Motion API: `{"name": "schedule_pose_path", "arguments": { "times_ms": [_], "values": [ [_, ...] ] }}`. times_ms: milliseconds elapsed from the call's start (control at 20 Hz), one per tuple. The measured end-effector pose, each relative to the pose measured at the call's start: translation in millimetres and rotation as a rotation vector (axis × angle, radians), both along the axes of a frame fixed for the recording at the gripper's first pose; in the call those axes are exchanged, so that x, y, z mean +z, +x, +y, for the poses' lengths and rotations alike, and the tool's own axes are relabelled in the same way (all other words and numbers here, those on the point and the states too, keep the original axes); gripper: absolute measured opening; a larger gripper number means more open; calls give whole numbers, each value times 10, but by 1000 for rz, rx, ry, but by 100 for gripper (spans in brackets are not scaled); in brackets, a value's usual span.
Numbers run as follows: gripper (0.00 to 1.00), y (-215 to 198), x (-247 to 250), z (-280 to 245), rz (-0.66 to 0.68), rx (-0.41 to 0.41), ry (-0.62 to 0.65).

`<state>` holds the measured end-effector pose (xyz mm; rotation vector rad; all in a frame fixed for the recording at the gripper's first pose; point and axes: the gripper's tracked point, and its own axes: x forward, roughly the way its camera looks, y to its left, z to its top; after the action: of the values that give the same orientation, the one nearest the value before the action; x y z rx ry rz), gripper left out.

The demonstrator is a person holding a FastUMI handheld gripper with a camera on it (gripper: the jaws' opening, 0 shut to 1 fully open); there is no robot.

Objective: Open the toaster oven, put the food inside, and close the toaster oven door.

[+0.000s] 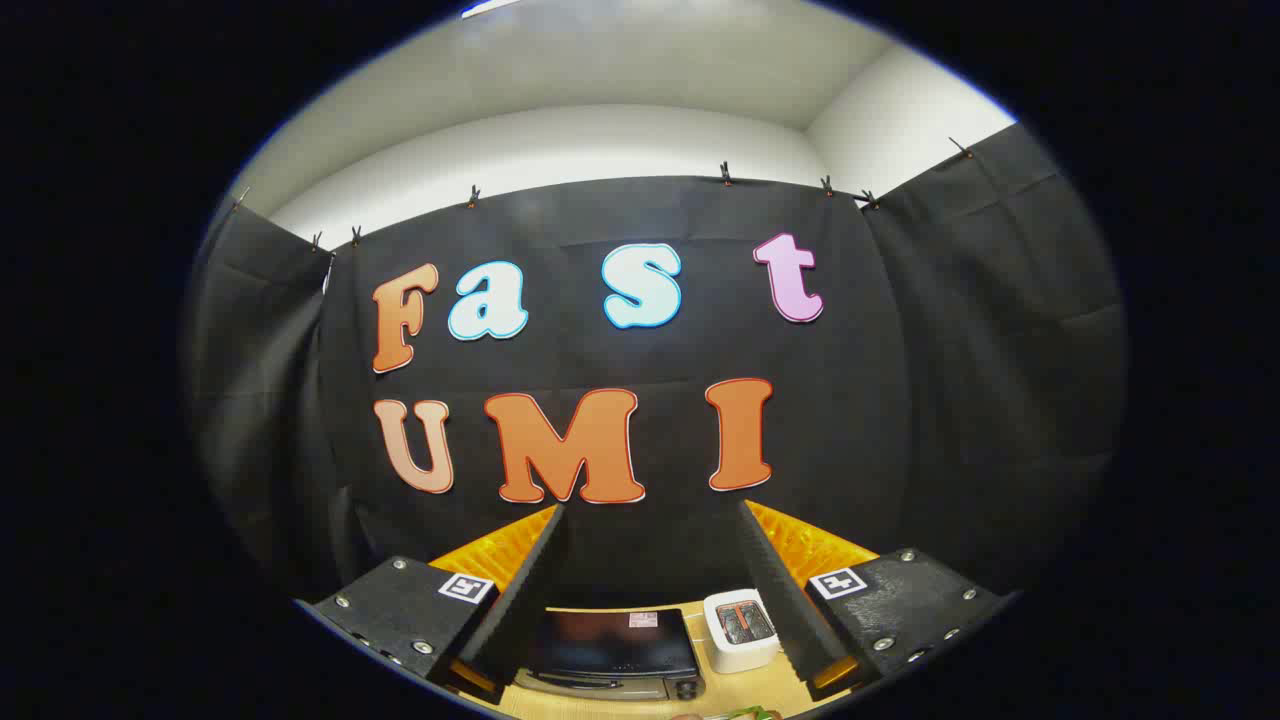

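Note:
My gripper (650, 520) is held high and stands open, with nothing between its two fingers (530, 590). Far below, seen in the gap between them, a black toaster oven (612, 648) sits on the wooden table (740, 690) with its door shut. A small white box (741, 628) with dark contents and an orange mark stands just right of the oven, close to the right finger (790, 600). A sliver of something green and tan (745, 714) lies on the table in front of the oven, mostly cut off, so I cannot tell what it is.
The black cloth wall rises behind the table and wraps both sides. White walls and the ceiling are above it.

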<state>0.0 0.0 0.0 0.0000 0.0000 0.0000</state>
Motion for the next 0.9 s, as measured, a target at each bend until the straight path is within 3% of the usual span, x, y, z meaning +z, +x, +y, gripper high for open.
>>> {"name": "schedule_pose_path", "arguments": {
  "times_ms": [900],
  "values": [
    [99, -365, 28, 188, 47, -33, 6]
  ]
}}
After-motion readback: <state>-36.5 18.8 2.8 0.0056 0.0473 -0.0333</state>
